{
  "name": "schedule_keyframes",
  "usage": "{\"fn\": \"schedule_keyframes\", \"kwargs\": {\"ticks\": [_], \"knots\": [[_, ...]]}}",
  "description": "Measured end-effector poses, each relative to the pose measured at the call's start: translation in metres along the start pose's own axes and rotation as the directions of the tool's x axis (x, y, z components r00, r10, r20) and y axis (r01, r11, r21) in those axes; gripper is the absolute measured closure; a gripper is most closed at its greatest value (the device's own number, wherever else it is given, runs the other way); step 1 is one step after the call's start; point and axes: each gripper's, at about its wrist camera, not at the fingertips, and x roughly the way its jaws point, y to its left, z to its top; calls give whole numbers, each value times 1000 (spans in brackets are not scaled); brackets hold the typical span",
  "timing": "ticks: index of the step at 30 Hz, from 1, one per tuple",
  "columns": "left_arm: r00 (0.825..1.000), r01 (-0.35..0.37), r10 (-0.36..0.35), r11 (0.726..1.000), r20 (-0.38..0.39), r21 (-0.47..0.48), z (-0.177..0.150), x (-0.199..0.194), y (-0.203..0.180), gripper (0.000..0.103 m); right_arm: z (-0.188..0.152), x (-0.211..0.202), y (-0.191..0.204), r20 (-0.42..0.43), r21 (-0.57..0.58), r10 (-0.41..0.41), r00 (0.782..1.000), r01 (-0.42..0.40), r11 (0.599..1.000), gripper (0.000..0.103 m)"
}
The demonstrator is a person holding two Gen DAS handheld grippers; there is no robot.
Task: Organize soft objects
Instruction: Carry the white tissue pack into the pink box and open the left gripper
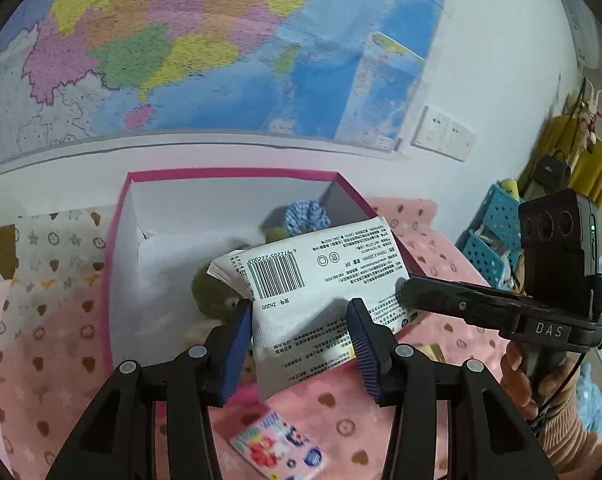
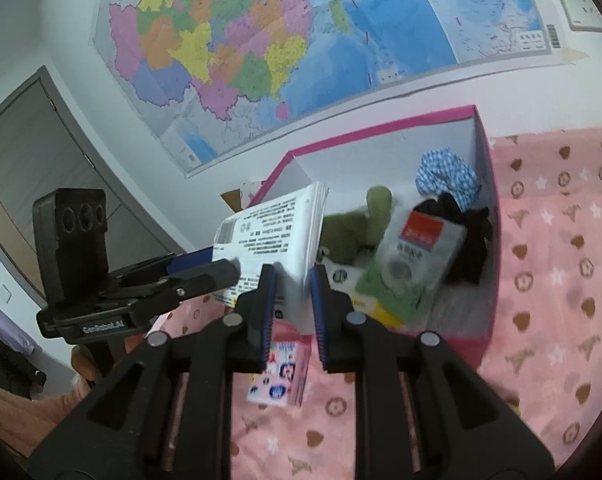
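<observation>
You have the white tissue pack (image 1: 321, 280) carried between both grippers: your left gripper (image 1: 301, 344) is clamped across its near end, and your right gripper (image 2: 293, 300) pinches its edge, jaws nearly together. The pack hangs above the near rim of the pink box (image 2: 489, 312), which already holds a green plush toy (image 2: 353, 232) and a blue checked scrunchie (image 2: 445, 176). Judged step: delivery into the box. Next, carry it toward twelve o'clock, lower it beside the plush, then release both grips together.
</observation>
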Motion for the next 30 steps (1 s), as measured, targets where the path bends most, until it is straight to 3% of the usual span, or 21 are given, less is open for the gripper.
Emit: {"fn": "schedule_keyframes", "kwargs": {"ticks": [12,19,24,30], "knots": [[1000,-8,8,999,-5,-36,40,33,32,54,42,34,-19,-1,42,-29,1000,29,999,82],[997,-23,17,995,-69,-96,62,71,54,51,64,58,-36,-35,78,-83,996,86,993,80],[989,-96,82,989,-121,-116,66,92,62,51,75,68,-45,-29,114,-138,990,140,984,80],[992,-103,95,990,-87,-100,57,82,58,45,70,60,-39,-22,74,-149,989,150,986,79]]}}
